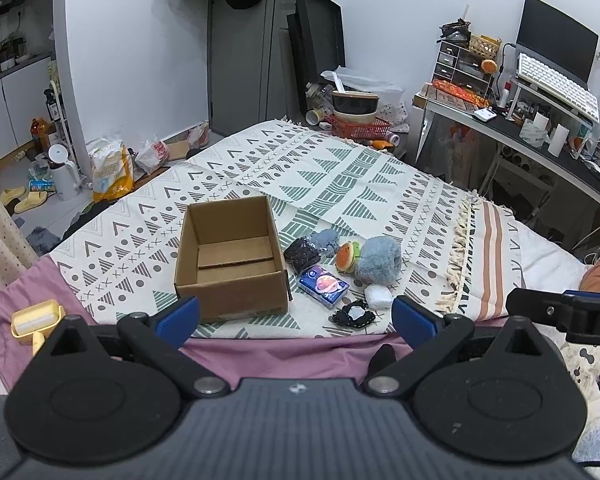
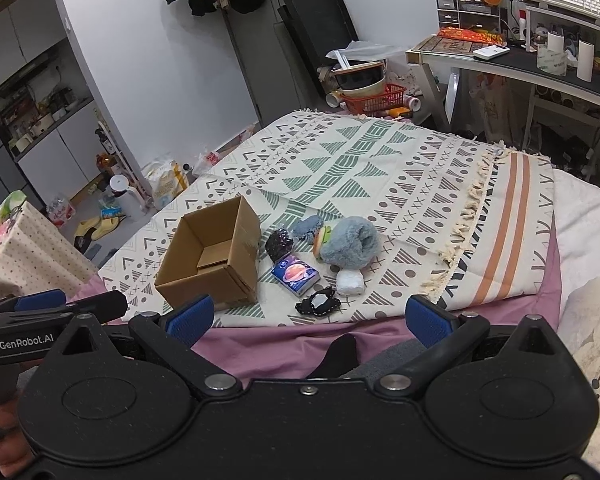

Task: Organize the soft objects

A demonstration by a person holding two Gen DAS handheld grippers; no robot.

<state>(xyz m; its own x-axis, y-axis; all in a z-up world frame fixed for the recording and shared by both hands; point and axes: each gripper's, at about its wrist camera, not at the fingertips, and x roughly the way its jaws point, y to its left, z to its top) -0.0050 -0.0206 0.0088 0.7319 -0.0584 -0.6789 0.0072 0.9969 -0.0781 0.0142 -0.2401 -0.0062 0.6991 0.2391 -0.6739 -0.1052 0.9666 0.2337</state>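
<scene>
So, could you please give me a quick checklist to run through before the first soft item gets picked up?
1. Cardboard box open and upright, nothing seen inside: ok.
2. Left hand-held gripper open and holding nothing: ok.
3. Right hand-held gripper open and holding nothing: ok.
4. Soft items grouped right of the box, in plain view: blue fluffy plush, burger plush, tissue pack: ok.
5. Both grippers back over the purple sheet, not yet above any item: not ok.
6. Whether the black-edged item nearest the blanket edge is soft: cannot tell.
</scene>
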